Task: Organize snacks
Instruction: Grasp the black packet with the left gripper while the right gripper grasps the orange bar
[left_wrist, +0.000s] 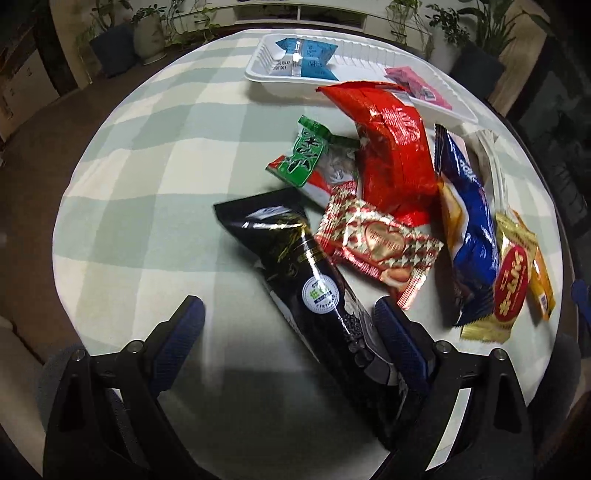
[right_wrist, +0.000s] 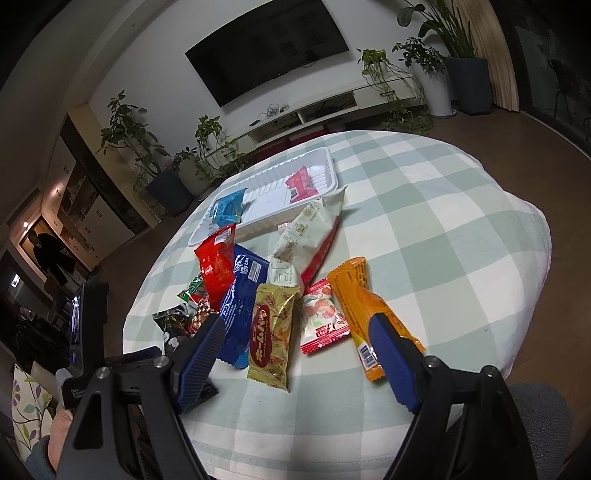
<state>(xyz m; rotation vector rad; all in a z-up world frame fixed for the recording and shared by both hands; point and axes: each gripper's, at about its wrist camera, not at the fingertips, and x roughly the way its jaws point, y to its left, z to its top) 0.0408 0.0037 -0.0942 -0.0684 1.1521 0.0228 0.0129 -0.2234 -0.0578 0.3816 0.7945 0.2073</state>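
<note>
Left gripper (left_wrist: 286, 317): fingers spread wide, empty, straddling the black packet (left_wrist: 314, 280), presumably lined up for pickup. Right gripper (right_wrist: 295, 339): fingers apart, empty, above the gold packet (right_wrist: 271, 336). Loose snacks heaped on bench (left_wrist: 147, 155); white tray (left_wrist: 258, 74) beyond holds two.

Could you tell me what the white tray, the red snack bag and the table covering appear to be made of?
White tray: likely thin moulded plastic, semi-gloss, judging by its ribbed walls and floor.
Red snack bag: probably metallised plastic film, very glossy, with crinkles and bright glints.
Table covering: seems woven fabric, matte, in a green and white check that drapes softly over the edge.
</note>
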